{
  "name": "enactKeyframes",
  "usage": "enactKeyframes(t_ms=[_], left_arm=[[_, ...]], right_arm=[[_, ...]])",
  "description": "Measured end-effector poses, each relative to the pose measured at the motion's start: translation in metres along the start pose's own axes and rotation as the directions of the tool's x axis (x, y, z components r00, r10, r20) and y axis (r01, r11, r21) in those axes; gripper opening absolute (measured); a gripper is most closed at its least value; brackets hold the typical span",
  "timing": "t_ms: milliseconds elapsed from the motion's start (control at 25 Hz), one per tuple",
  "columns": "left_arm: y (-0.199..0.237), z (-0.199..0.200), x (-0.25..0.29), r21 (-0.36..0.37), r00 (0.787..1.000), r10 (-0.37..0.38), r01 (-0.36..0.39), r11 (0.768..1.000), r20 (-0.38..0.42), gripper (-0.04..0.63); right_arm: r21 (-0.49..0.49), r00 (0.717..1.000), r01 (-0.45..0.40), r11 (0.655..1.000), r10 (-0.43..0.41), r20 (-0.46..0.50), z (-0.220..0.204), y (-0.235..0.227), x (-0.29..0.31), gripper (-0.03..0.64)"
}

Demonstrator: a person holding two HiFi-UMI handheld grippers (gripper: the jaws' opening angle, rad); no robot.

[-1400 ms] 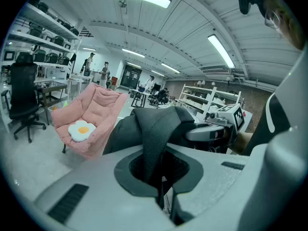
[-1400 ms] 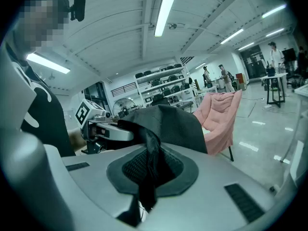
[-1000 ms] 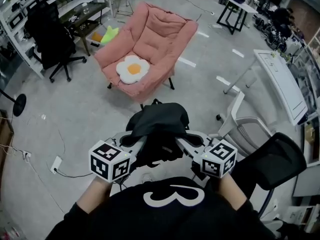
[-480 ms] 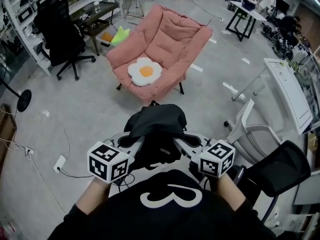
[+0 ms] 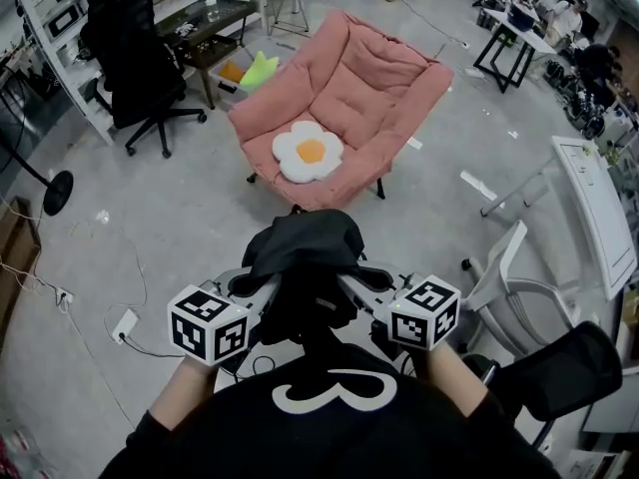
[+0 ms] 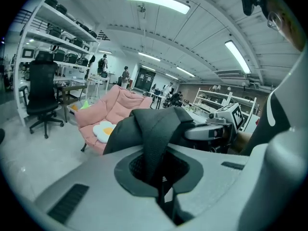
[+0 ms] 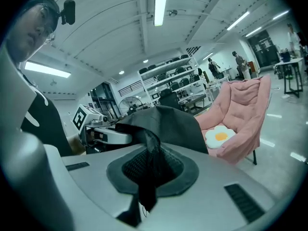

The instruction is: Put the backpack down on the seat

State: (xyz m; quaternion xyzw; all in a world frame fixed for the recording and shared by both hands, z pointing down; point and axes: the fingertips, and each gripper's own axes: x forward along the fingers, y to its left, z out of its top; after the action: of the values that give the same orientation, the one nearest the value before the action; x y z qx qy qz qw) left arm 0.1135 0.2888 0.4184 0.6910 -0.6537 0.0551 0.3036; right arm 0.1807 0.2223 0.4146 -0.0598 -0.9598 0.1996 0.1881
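Step in hand, my read: carry phase. The bag is held up in the air, not yet over the seat. The pink chair is ahead of both grippers and well apart from them, with bare floor between.

To do it well:
- Move the load forward level, both grippers together, so the bag doesn't swing or twist.
- Bring it over the seat pan and lower it until the bottom takes weight on the padding.
- Only then let go.

A flower cushion sits on the front of the seat, on the side nearest the grippers. The bag will likely land on or beside it. Aim toward the backrest so the bag can't slide off the front edge. Risk: both holds are thin strap pinches, so a jerk on one side could pull a strap free.

The backpack is black and hangs between the two grippers, its bulk draped just ahead of and over the jaws, clear of the floor. The left gripper is at its left side and the right gripper at its right, roughly level with each other.

The left gripper's jaws are pressed together on a black strap that runs up out of them to the bag body. The right gripper's jaws pinch a mesh strap, with a loose end dangling below them.
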Motion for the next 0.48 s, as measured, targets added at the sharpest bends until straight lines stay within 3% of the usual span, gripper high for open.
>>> enactKeyframes(t_ms=[480], left_arm=[[0.117, 0.075, 0.082, -0.084, 0.998, 0.047, -0.051, 0.995, -0.046, 0.012]], right_arm=[[0.07, 0.996, -0.07, 0.995, 0.073, -0.041, 0.068, -0.113, 0.104, 0.031]])
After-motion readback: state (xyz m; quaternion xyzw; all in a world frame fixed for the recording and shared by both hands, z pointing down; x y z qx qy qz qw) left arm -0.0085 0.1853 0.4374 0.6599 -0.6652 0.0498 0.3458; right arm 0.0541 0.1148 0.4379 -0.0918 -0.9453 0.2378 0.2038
